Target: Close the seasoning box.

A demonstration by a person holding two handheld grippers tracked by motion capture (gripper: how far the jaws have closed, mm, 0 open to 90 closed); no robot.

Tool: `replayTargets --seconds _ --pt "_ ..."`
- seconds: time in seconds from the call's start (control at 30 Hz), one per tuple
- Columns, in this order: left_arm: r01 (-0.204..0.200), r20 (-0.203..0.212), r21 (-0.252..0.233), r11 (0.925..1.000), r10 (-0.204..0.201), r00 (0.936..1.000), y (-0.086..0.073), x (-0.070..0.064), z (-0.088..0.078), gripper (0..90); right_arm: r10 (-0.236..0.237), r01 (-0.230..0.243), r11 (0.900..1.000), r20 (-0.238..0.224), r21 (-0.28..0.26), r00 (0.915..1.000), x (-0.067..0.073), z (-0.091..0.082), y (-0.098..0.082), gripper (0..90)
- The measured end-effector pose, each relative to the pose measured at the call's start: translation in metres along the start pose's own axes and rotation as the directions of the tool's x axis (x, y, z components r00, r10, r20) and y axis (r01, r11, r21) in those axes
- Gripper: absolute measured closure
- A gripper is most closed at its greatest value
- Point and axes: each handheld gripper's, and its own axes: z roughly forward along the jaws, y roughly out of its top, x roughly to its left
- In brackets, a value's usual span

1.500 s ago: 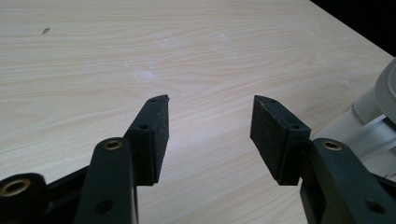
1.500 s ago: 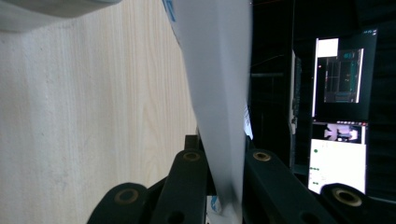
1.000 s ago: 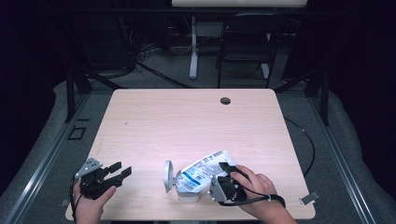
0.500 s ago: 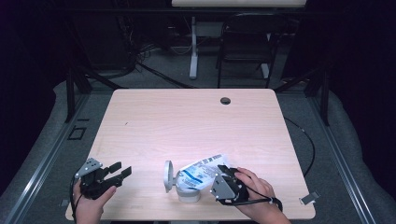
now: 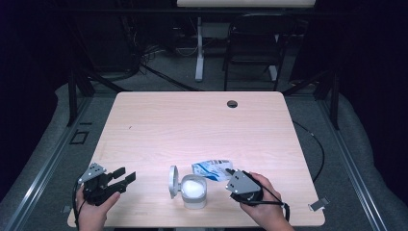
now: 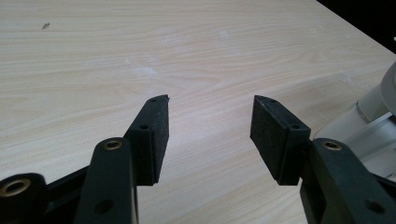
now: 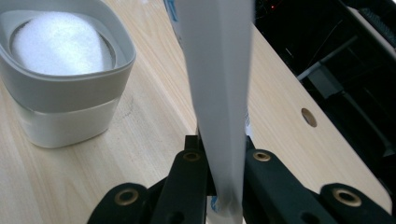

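Right gripper point(image 5: 233, 174): jaws clamped on the white-and-blue pouch point(image 5: 211, 170), near the tabletop's front edge, right of centre.
Pouch axis: runs from the jaws leftward, toward the container.
Container point(image 5: 193, 191): open, full of white powder, hinged lid point(image 5: 172, 182) standing up on its left side; just beside the pouch end, nearer the front edge.
Left gripper point(image 5: 121, 177): jaws apart, holding nothing, at the front left corner, well apart from the container.
Nearer hand: the right.

A white bag with blue print point(image 5: 211, 170) lies flat near the desk's front edge, just right of an open, clear container point(image 5: 193, 191) heaped with white powder, its round lid point(image 5: 172, 182) hanging upright at the left.
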Motion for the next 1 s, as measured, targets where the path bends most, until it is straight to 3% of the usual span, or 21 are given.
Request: replayTargets --seconds 0.13,0.4,0.67,0.87,0.9,0.97,1.0 --pt "0.001 -0.001 0.006 1.0000 -0.001 1.0000 -0.001 0.000 0.001 47.6 0.028 -0.028 1.000 -0.009 -0.008 0.9996 0.001 0.003 -0.004 89.7" --pt "0.001 -0.003 -0.001 1.0000 -0.001 1.0000 -0.001 -0.002 -0.002 47.6 0.152 -0.154 0.986 -0.048 -0.059 0.9873 -0.003 0.010 -0.017 89.6" --pt "-0.013 -0.004 0.004 0.9999 0.013 0.9999 -0.002 -0.008 0.002 47.7 0.203 -0.207 0.976 -0.051 -0.074 0.9778 -0.006 0.013 -0.030 89.6" --pt "-0.020 0.000 0.013 0.9997 0.020 0.9998 -0.003 -0.011 0.004 47.7 0.289 -0.292 0.952 -0.046 -0.086 0.9561 -0.015 0.013 -0.045 89.6" --pt "-0.020 0.000 0.013 0.9997 0.020 0.9998 -0.003 -0.011 0.004 47.7 0.289 -0.292 0.952 -0.046 -0.086 0.9561 -0.015 0.013 -0.045 89.6" --pt "-0.023 0.003 0.013 0.9996 0.023 0.9997 -0.003 -0.012 0.004 47.7 0.337 -0.339 0.936 -0.044 -0.089 0.9406 -0.019 0.012 -0.052 89.5" --pt "-0.023 0.003 0.013 0.9996 0.023 0.9997 -0.003 -0.012 0.004 47.7 0.337 -0.339 0.936 -0.044 -0.089 0.9406 -0.019 0.012 -0.052 89.5"
